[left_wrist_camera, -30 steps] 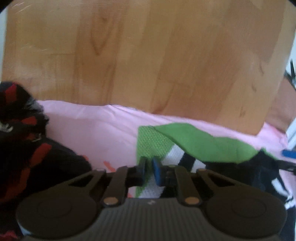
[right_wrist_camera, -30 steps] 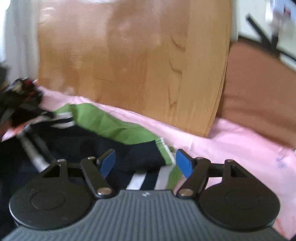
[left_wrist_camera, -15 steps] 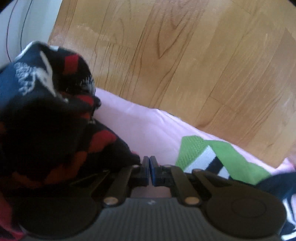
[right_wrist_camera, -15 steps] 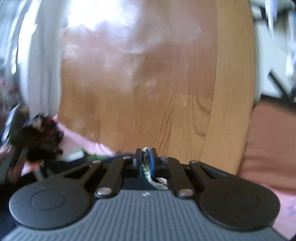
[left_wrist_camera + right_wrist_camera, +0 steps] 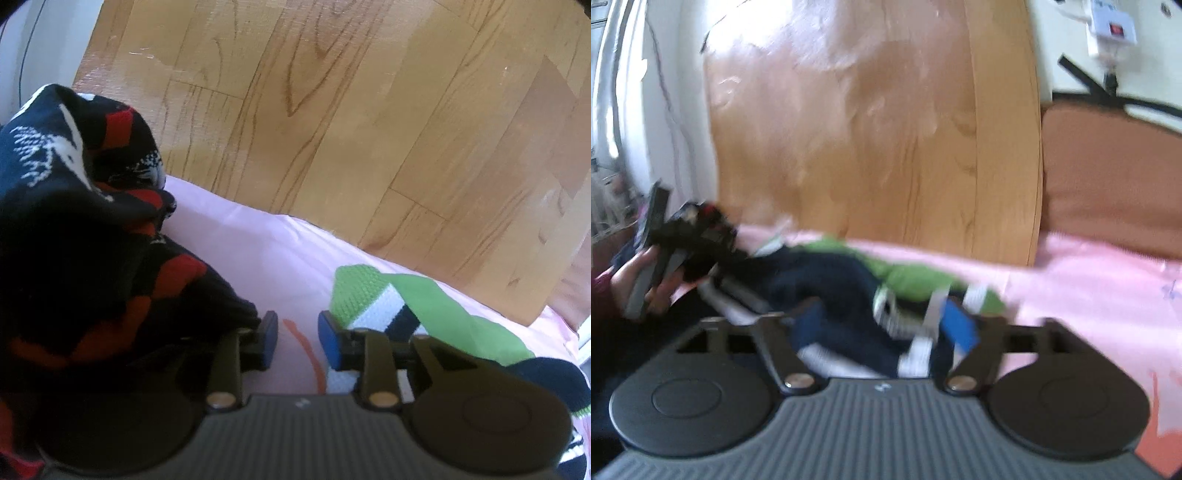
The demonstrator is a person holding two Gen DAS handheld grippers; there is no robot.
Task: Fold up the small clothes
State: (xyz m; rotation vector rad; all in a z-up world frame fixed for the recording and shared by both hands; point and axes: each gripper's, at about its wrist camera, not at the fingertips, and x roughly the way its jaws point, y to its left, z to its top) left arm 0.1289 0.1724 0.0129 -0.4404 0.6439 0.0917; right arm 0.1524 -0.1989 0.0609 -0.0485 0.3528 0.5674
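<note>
To fold well, pinch the green-striped sock (image 5: 908, 280) at its cuff and lay it flat on the pink sheet (image 5: 258, 251): the right claw (image 5: 882, 325) has just spread wide around it, the left claw (image 5: 295, 336), just parted and empty, sits between it and the red-and-black socks (image 5: 92, 229) beyond.

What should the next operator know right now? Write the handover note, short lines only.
Left gripper: jaws just opened a little, nothing between them, only the pink sheet below.
Right gripper: jaws just opened wide, astride the green striped sock, pads not pressing it.
Black and red sock pile: bunched at the left gripper's left.
Done: the green striped sock lies folded over on the sheet, it seems; the view is blurred.
Left: the black and red pile looks unfolded.
</note>
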